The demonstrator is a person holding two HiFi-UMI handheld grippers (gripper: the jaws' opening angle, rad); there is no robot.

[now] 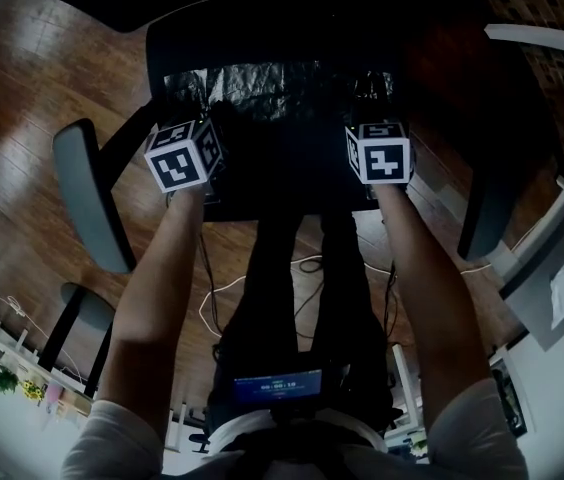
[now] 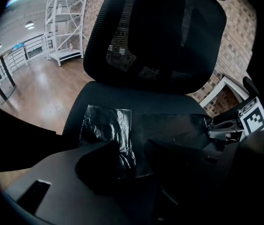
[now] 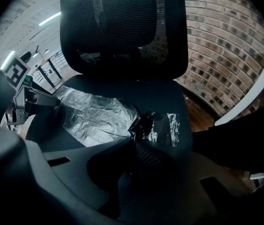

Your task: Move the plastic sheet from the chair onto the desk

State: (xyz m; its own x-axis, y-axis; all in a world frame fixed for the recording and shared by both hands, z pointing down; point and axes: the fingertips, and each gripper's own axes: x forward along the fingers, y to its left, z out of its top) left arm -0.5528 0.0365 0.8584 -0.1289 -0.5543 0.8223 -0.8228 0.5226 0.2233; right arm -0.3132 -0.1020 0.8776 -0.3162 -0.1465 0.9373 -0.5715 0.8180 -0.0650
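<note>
state: my left tongs (image 2: pixel 128 149) wide over sheet (image 2: pixel 106 123) | right tongs (image 3: pixel 139 139) pinch its crumpled edge | risk: one-sided lift, thin grip slips, sheet slides off chair (image 2: pixel 136 97)

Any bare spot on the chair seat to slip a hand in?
Bare: the seat strip between plastic sheet and backrest. Crowded: the sheet's near edge, where the left gripper's jaws stand apart and the right gripper pinches it.
</note>
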